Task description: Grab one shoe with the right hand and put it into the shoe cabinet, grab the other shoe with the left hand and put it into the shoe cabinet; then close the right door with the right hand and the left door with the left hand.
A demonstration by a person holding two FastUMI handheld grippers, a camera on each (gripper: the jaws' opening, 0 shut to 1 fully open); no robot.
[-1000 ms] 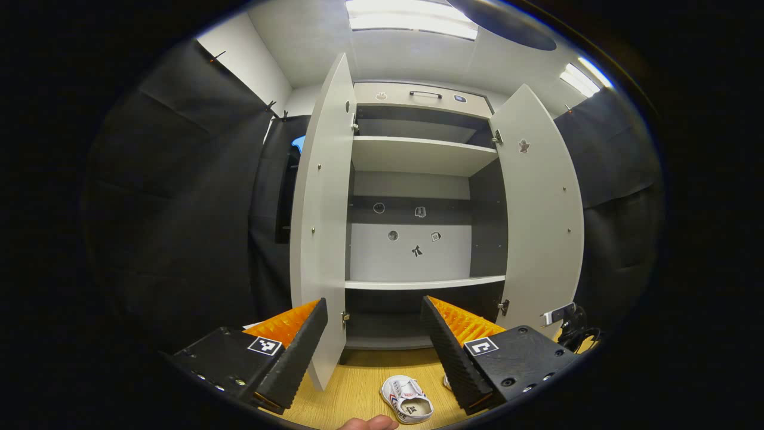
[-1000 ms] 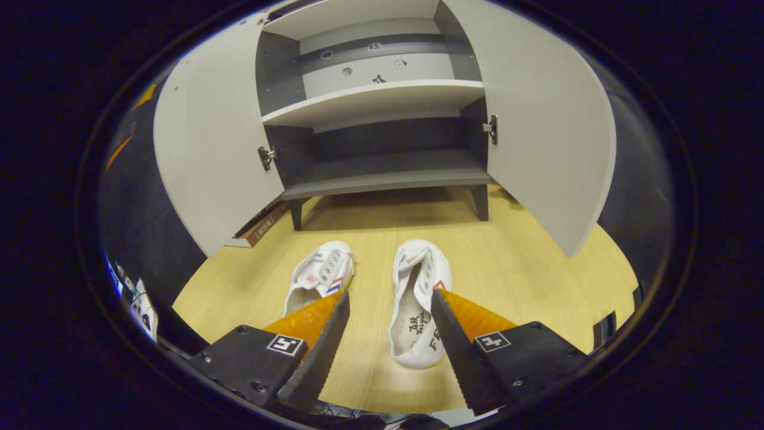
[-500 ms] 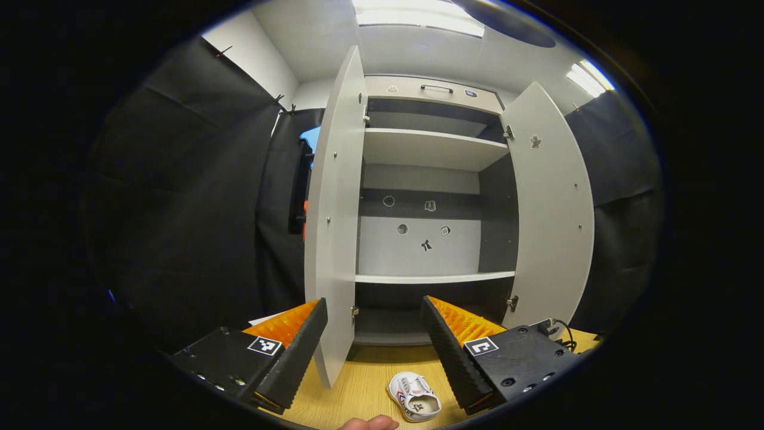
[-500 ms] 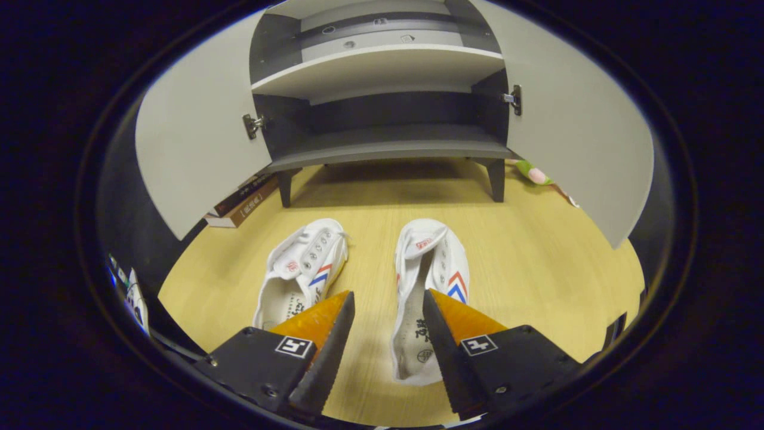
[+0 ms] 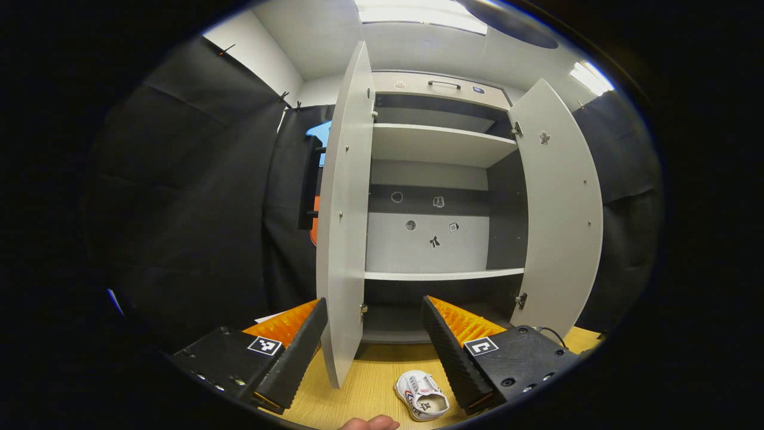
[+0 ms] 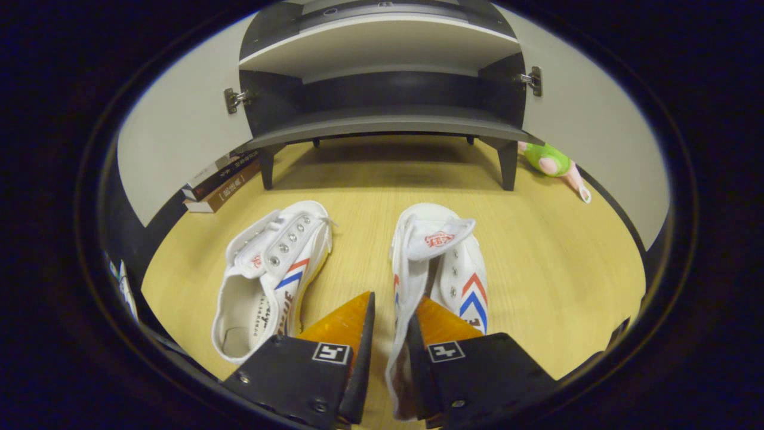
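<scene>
Left gripper view: camera held well above the wooden floor (image 5: 364,388), well back from the shoe cabinet (image 5: 439,251), facing roughly level into it, edge-on past the left door (image 5: 346,239), right door (image 5: 564,209) angled open, ceiling lights at top. Right gripper view: camera low, pitched down at the floor (image 6: 537,251), close over the two white shoes (image 6: 441,257), cabinet's bottom shelf (image 6: 382,122) beyond. Shared: cabinet's lower part, both doors, floor in front, one shoe (image 5: 422,397).

Two white shoes (image 6: 271,272) (image 6: 439,257) side by side before open cabinet (image 6: 382,122).
</scene>
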